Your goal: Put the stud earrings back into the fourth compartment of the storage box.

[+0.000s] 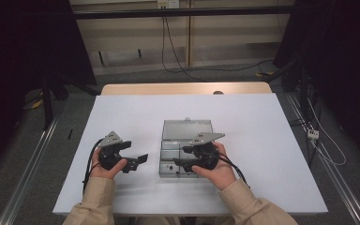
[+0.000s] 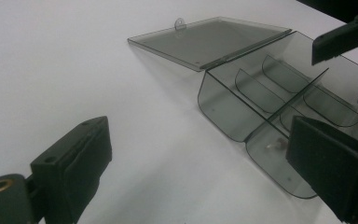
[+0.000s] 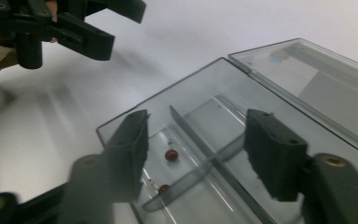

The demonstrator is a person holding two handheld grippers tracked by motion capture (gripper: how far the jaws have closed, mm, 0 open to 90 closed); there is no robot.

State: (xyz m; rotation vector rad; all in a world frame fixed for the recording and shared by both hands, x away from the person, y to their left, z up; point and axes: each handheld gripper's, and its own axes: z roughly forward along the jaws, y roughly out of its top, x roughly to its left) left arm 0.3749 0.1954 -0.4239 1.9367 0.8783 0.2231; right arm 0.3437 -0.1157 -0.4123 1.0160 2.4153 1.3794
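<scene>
A clear grey compartment box lies on the white table with its lid folded flat on the far side. My right gripper hovers over the box's near left part, open, holding nothing. In the right gripper view its jaws straddle a divider above a compartment holding two small red beads. My left gripper hangs just left of the box, open and empty. In the left gripper view its jaws point at the box, its near end wall between them, and the lid.
The white table top has bare room to the left, the right and behind the box. A wooden strip runs along its far edge. Cables trail on the floor beyond, and dark stands flank the table.
</scene>
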